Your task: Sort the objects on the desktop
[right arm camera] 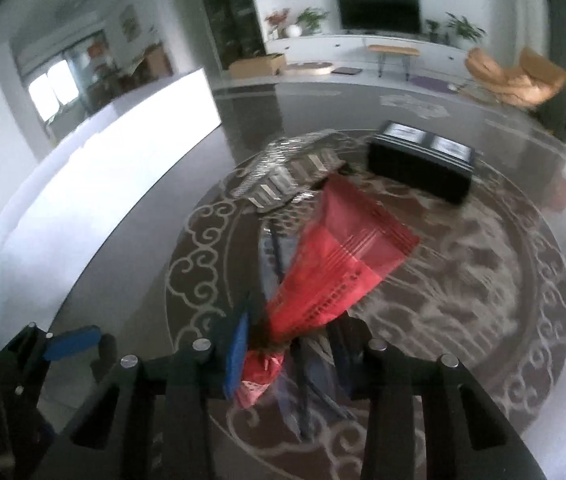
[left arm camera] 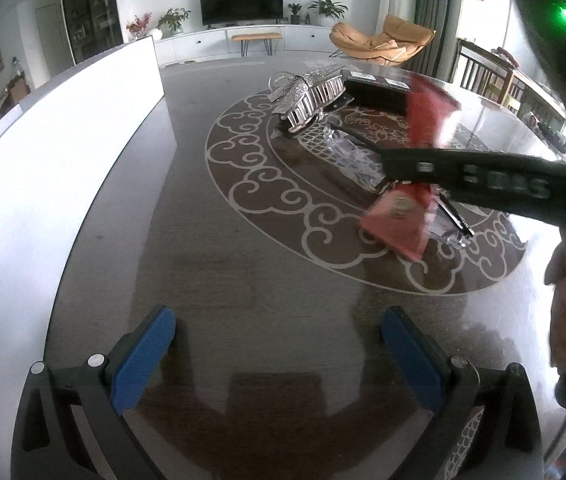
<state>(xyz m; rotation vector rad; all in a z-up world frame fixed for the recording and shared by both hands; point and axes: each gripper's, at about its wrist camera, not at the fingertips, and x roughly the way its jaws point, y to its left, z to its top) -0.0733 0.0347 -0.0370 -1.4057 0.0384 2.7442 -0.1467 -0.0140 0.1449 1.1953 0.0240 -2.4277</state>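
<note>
Red packet (right arm camera: 335, 264) sits pinched in the right gripper (right arm camera: 279, 356), whose two fingers close on its crumpled lower end; one blue pad (right arm camera: 237, 354) presses its left side, while the other finger is mostly hidden behind the packet. From the grip, the packet fans out toward 1 o'clock in the right wrist view, lifted above the glass table (right arm camera: 131, 288), and its surface is blurred. In the left wrist view the same packet (left arm camera: 429, 114) stands up at 2 o'clock behind the dark arm of the right gripper (left arm camera: 403, 182), with a red reflection in the glass just below it.

The left gripper (left arm camera: 279, 354) hovers low over the table with its jaws spread wide and nothing between the blue pads (left arm camera: 143, 360).

Farther out, at 12 o'clock from the packet in the right wrist view, a silver ornate holder (right arm camera: 287, 176) lies on the round patterned inlay (right arm camera: 483, 280), and a black box (right arm camera: 423, 164) sits near it at 1 o'clock. A white board (left arm camera: 63, 132) runs along the table's edge at 10 o'clock in the left wrist view. Beyond the table are a television (left arm camera: 241, 2) at 12 o'clock and a tan lounge chair (left arm camera: 383, 40) at 1 o'clock.
</note>
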